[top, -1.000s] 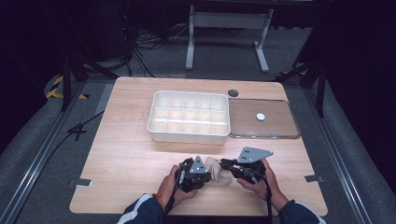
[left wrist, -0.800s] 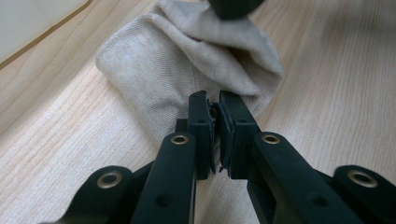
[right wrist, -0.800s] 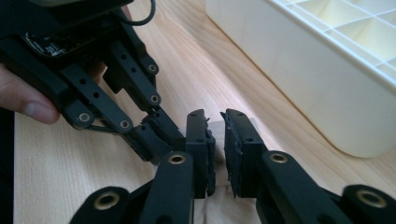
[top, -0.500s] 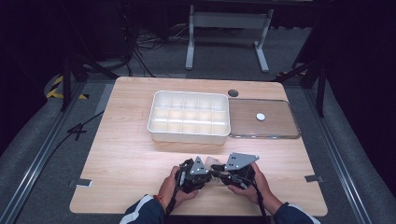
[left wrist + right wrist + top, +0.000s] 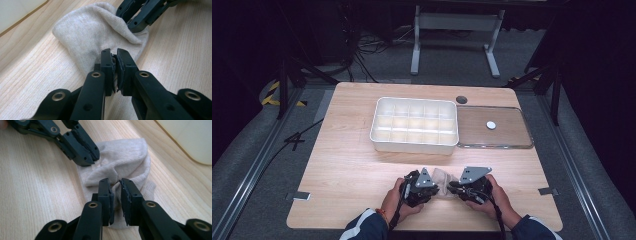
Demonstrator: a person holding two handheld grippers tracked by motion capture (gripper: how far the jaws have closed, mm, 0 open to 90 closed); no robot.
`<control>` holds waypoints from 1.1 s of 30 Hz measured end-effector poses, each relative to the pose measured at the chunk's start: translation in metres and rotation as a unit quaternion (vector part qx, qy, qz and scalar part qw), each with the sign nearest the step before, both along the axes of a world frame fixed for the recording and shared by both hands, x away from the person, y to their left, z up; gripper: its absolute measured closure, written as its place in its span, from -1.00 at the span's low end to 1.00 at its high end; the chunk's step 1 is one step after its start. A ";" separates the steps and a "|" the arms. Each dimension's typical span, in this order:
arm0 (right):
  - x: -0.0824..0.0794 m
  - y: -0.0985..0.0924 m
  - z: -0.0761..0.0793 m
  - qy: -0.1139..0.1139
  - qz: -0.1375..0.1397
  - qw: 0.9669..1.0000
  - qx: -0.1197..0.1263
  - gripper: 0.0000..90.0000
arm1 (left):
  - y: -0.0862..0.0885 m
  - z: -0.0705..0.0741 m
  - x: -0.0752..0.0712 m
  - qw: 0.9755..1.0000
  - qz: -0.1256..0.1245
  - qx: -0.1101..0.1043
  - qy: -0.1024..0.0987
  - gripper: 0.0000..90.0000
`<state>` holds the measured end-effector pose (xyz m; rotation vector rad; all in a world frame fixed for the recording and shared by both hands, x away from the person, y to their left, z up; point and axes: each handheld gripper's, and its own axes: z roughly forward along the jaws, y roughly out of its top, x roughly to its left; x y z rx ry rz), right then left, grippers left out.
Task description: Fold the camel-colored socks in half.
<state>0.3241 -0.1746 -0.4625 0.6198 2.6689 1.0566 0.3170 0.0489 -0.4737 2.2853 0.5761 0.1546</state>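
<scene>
1. Slippage risk: the left claw (image 5: pixel 114 68) pinches only a thin fold of the beige ribbed-knit sock (image 5: pixel 100 32); a pull could free it
2. Right claw (image 5: pixel 115 195), nearly closed, nips the opposite edge; opposed tugging would stretch the soft knit
3. Sock lies crumpled on the pale wood-grain tabletop (image 5: pixel 347 165), near the white compartmented plastic tray (image 5: pixel 414 125) with its smooth, rigid walls

Black two-jaw left gripper (image 5: pixel 418 186) and right gripper (image 5: pixel 470 186), grey triangular plates on top, brass-ringed screws, trailing black cables; navy sleeves with white stripes
</scene>
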 end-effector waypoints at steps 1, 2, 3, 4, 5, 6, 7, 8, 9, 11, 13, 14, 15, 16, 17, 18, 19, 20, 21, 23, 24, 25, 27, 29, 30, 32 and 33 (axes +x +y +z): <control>0.000 0.001 0.000 0.001 0.000 1.000 0.001 0.74 | 0.000 0.000 0.000 1.000 0.000 -0.001 0.000 0.86; 0.000 0.001 0.000 -0.002 0.002 1.000 -0.002 0.74 | 0.000 0.000 0.000 1.000 0.004 -0.001 0.002 0.86; 0.000 0.001 0.000 -0.003 0.003 1.000 -0.003 0.74 | 0.000 0.000 0.000 1.000 0.002 0.000 0.001 0.86; 0.000 0.001 0.000 -0.004 0.004 1.000 -0.002 0.74 | 0.000 0.000 -0.001 1.000 0.003 0.000 0.000 0.86; 0.000 0.000 -0.001 -0.002 0.003 1.000 0.000 0.73 | -0.001 0.000 -0.001 1.000 0.005 -0.002 0.000 0.86; 0.001 -0.001 -0.001 -0.002 0.001 1.000 0.002 0.71 | 0.000 0.000 0.000 1.000 0.002 -0.001 0.000 0.86; 0.001 -0.001 0.000 -0.004 0.000 1.000 0.005 0.66 | 0.000 0.000 0.000 1.000 0.001 -0.001 0.001 0.86; 0.000 0.000 0.002 -0.017 0.001 1.000 0.008 0.65 | 0.000 0.000 0.000 1.000 0.000 0.000 0.000 0.86; -0.001 0.000 0.005 -0.026 0.000 1.000 0.015 0.64 | 0.000 0.000 0.000 1.000 0.000 0.000 0.000 0.86; -0.004 0.004 0.013 -0.039 0.001 0.998 0.043 0.65 | 0.000 0.000 0.000 1.000 0.001 0.000 -0.001 0.86; -0.007 0.009 0.016 -0.054 0.003 0.997 0.050 0.72 | 0.000 0.000 0.001 1.000 0.001 -0.002 -0.002 0.86; -0.007 0.009 0.016 -0.054 0.003 0.997 0.050 0.72 | 0.000 0.000 0.001 1.000 0.001 -0.002 -0.002 0.86; -0.007 0.013 0.015 -0.055 0.007 0.997 0.051 0.78 | 0.000 0.000 0.001 1.000 0.001 -0.001 0.000 0.86; -0.008 0.017 0.013 -0.053 0.012 0.998 0.043 0.83 | 0.000 0.000 0.001 1.000 0.000 -0.001 0.001 0.86; -0.008 0.017 0.013 -0.053 0.012 0.998 0.043 0.83 | 0.000 0.000 0.002 1.000 -0.001 -0.001 -0.001 0.86; -0.008 0.019 0.011 -0.049 0.017 0.998 0.032 0.86 | 0.000 0.000 0.001 1.000 0.001 -0.001 0.000 0.86; -0.008 0.019 0.011 -0.049 0.017 0.998 0.032 0.86 | 0.000 0.000 0.001 1.000 0.000 -0.002 0.001 0.86; -0.007 0.019 0.008 -0.047 0.016 0.999 0.014 0.86 | 0.000 0.000 0.001 1.000 0.000 0.000 -0.001 0.86; -0.007 0.019 0.008 -0.047 0.016 0.999 0.014 0.86 | 0.000 0.000 0.001 1.000 0.001 0.001 -0.002 0.86; -0.004 0.017 0.003 -0.037 0.010 0.999 -0.005 0.81 | 0.000 0.000 0.000 1.000 0.001 0.004 0.000 0.86; -0.002 0.015 0.000 -0.027 0.007 0.999 -0.019 0.78 | 0.000 0.000 0.001 1.000 -0.002 0.004 0.000 0.86; -0.001 0.012 -0.002 -0.019 0.006 1.000 -0.019 0.77 | 0.000 0.000 0.002 1.000 -0.004 0.002 0.001 0.86; 0.002 0.005 -0.004 -0.007 0.003 1.000 -0.004 0.77 | 0.001 0.000 0.003 1.000 -0.005 -0.003 0.007 0.86; 0.003 0.004 -0.005 -0.008 0.003 1.000 -0.003 0.77 | 0.001 0.000 0.003 1.000 -0.007 -0.001 0.007 0.86; 0.002 0.007 -0.004 -0.012 0.003 1.000 -0.009 0.76 | 0.001 0.001 0.003 1.000 -0.005 0.001 0.007 0.83; 0.000 0.007 -0.004 -0.018 0.004 1.000 -0.011 0.72 | 0.000 0.001 0.001 1.000 -0.002 0.003 0.004 0.80; 0.000 0.007 -0.004 -0.018 0.004 1.000 -0.011 0.72 | 0.000 0.001 0.001 1.000 -0.002 0.003 0.004 0.80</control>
